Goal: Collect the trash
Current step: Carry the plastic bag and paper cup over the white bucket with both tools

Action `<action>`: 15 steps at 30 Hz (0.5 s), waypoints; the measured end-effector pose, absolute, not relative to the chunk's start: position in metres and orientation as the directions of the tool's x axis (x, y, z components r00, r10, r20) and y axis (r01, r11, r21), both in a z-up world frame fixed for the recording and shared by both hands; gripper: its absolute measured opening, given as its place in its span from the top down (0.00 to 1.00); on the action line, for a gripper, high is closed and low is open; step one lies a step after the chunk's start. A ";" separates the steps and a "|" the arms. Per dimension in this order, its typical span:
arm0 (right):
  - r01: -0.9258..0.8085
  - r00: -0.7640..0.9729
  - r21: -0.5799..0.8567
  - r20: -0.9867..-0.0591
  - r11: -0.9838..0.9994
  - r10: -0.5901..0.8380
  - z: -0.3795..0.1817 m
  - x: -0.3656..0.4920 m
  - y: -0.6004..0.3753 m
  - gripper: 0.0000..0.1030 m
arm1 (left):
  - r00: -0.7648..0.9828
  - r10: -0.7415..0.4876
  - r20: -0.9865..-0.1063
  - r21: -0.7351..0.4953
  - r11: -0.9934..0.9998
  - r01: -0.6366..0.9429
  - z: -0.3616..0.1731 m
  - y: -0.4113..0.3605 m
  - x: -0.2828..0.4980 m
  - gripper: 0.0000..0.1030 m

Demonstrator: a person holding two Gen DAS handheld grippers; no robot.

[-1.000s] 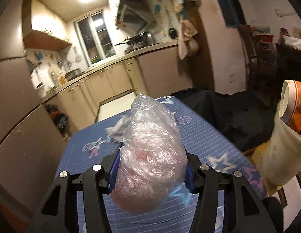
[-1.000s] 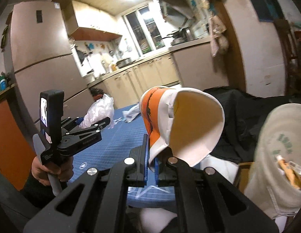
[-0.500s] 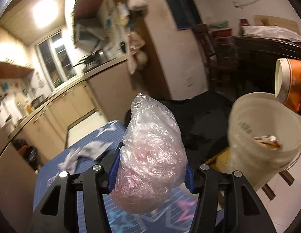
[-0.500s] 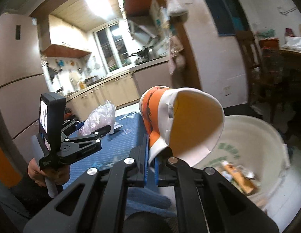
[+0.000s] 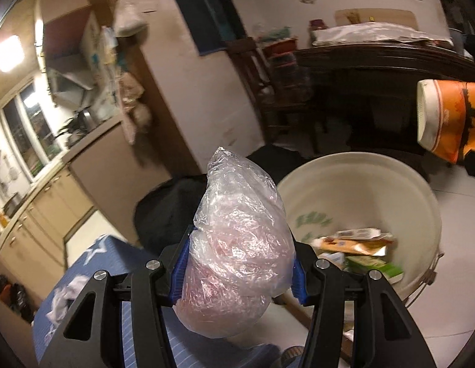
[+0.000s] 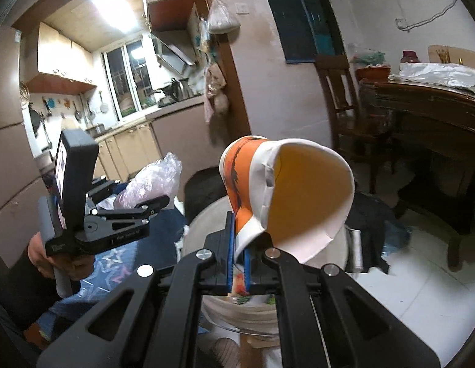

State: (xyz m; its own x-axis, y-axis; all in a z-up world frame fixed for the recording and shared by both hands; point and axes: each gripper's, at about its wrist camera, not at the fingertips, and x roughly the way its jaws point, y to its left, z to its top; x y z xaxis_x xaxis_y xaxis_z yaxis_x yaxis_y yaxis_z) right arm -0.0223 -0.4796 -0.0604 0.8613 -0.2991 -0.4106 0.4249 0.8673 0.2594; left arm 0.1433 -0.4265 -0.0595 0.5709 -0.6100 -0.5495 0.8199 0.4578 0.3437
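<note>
Cream plastic forms the bucket (image 5: pixel 360 190), the largest thing here, already holding cartons and wrappers (image 5: pixel 357 245) at its bottom. Left of the bucket, the left gripper (image 5: pixel 237 263) is spread wide around a crumpled clear plastic bag (image 5: pixel 237 245), blue pads pressed into its sides. Above the bucket's right rim, the right gripper (image 6: pixel 239 242) pinches an orange-and-white paper cup (image 6: pixel 286 196) (its wall squashed flat between the pads). Left of the bucket lies a blue star-patterned tablecloth (image 5: pixel 93 270); a dark wooden table (image 6: pixel 421 107) stands beyond the bucket.
</note>
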 end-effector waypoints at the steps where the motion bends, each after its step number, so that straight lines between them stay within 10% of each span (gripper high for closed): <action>1: 0.430 0.857 0.254 -0.416 0.866 -0.303 -0.062 -0.023 -0.482 0.97 | 0.547 -0.620 -0.562 0.328 0.440 0.836 -0.062 -0.433 0.142 0.46; 15: 0.492 0.796 0.207 -0.499 0.846 -0.341 -0.086 -0.015 -0.513 0.97 | 0.128 -0.728 -0.673 -0.016 0.188 0.982 -0.085 -0.483 0.164 0.46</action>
